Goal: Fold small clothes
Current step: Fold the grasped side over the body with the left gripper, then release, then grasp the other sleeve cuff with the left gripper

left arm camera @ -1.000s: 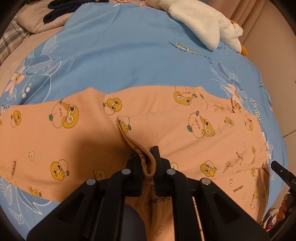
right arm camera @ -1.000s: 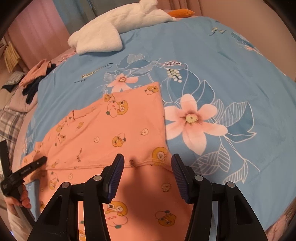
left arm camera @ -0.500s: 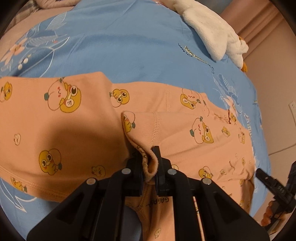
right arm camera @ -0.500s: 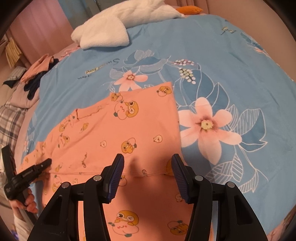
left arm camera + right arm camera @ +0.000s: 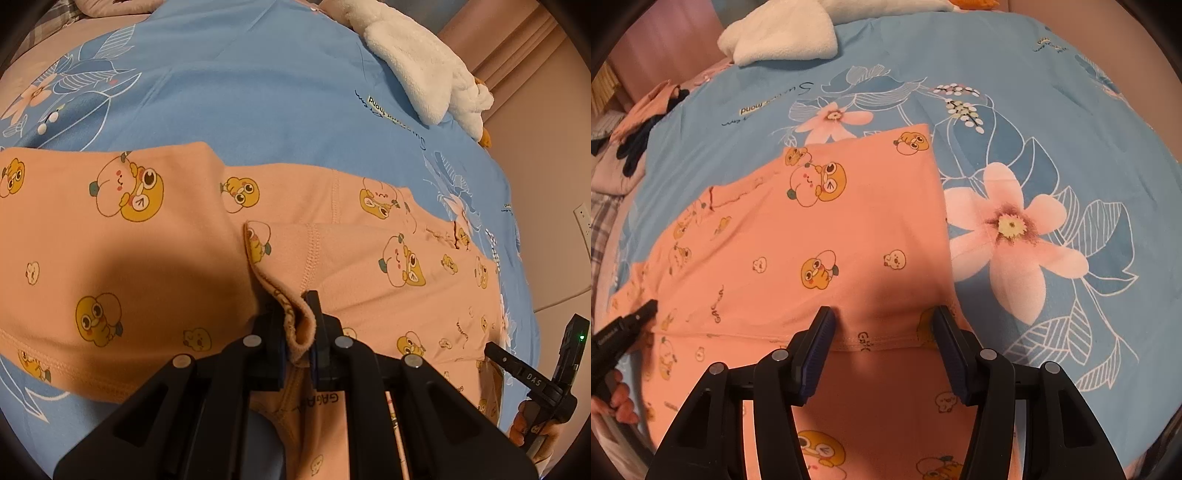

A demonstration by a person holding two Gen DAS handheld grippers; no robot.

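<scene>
Blue floral bedsheet (image 5: pixel 1052 92) | peach cartoon-print garment (image 5: pixel 849 229) spread flat | left gripper (image 5: pixel 298 332) fingers pinching its hem | right gripper (image 5: pixel 884 328) fingers spread

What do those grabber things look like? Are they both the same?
Nearly the same. Each hand-held gripper, left and right, is matte black plastic with angular, hollowed arms joined by round silver rivets. The flat pads on the fingers are ribbed and dark blue. One shows white lettering on its side and a small green light.
</scene>
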